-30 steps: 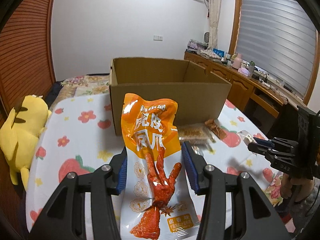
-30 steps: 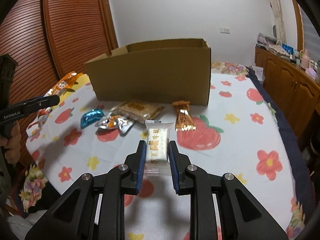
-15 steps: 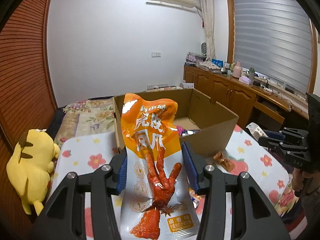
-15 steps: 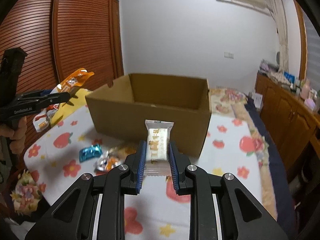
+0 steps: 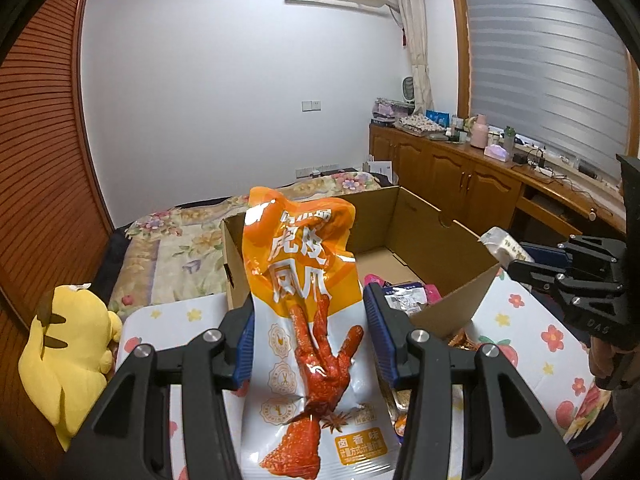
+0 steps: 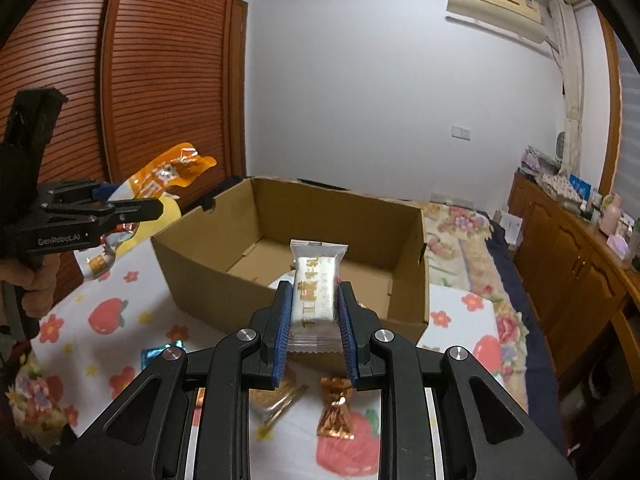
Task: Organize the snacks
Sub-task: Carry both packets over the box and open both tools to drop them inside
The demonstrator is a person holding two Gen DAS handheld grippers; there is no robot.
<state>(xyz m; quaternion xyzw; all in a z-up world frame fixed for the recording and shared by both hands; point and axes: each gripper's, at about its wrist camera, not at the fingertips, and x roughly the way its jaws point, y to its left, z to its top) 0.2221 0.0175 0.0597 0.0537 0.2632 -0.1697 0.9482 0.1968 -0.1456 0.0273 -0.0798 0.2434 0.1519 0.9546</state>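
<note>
My left gripper is shut on a tall orange and white chicken-feet snack bag, held upright in front of the open cardboard box. My right gripper is shut on a small white wrapped cake, raised before the same cardboard box. A few packets lie on the box floor. From the left wrist view the right gripper shows at the right edge with the white cake. Across in the right wrist view, the left gripper holds the orange bag.
On the strawberry-print tablecloth lie a gold-wrapped snack, a clear packet of biscuits and a blue foil sweet. A yellow plush toy sits left of the table. A wooden sideboard runs along the right wall.
Both grippers have risen with their snacks, so the box's open top and inside now show. The loose snacks on the table have dropped low in both views.
</note>
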